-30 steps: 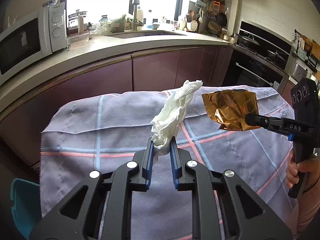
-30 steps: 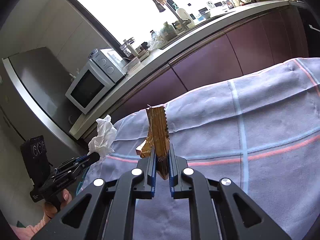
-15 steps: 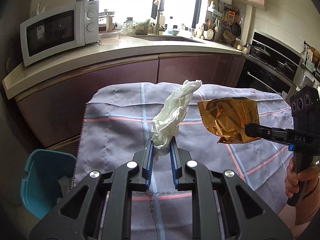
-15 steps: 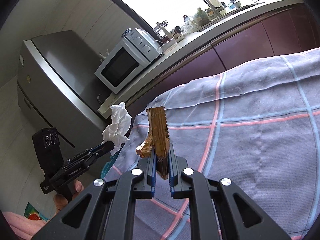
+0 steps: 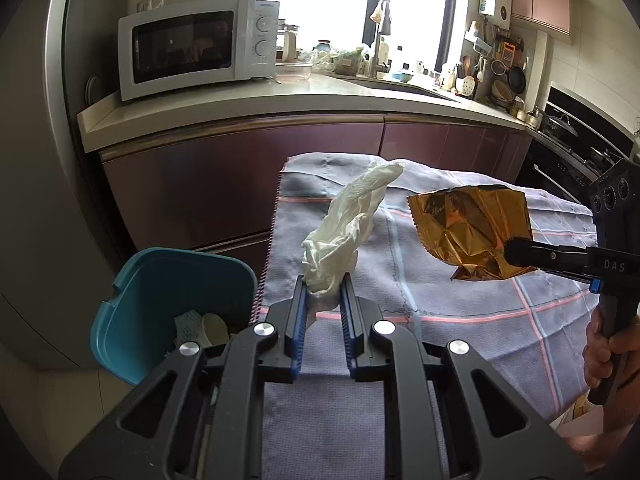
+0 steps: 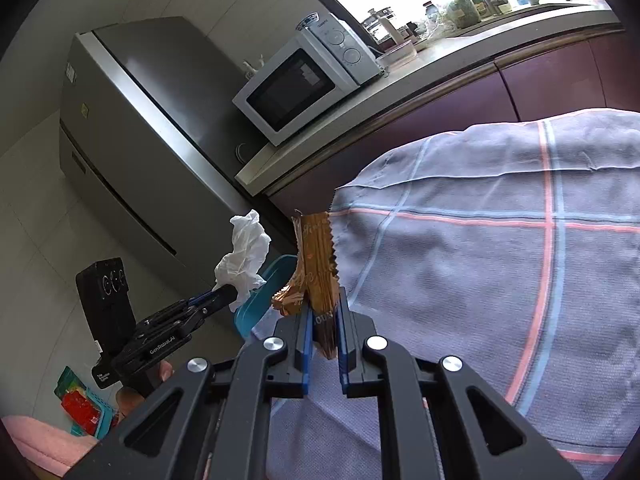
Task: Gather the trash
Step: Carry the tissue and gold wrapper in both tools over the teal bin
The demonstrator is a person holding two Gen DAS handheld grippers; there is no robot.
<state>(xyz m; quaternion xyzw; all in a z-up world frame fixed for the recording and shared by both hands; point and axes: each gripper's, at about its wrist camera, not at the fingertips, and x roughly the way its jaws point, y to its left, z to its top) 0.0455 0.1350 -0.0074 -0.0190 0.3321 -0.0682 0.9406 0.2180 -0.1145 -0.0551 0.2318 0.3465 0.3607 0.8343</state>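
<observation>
My left gripper is shut on a crumpled white tissue and holds it above the left edge of the cloth-covered table. My right gripper is shut on a crinkled gold foil wrapper, held over the table's left part; the wrapper also shows in the left wrist view. A teal trash bin stands on the floor left of the table, with paper scraps and a cup inside. In the right wrist view the bin is mostly hidden behind the tissue and wrapper.
A counter with dark red cabinets runs behind the table, carrying a white microwave. A steel fridge stands left of it. A stove and oven are at the right. A colourful packet lies on the floor.
Both grippers have swung left with their trash still held. The teal bin has come into view beside the table's left edge, and the fridge now shows.
</observation>
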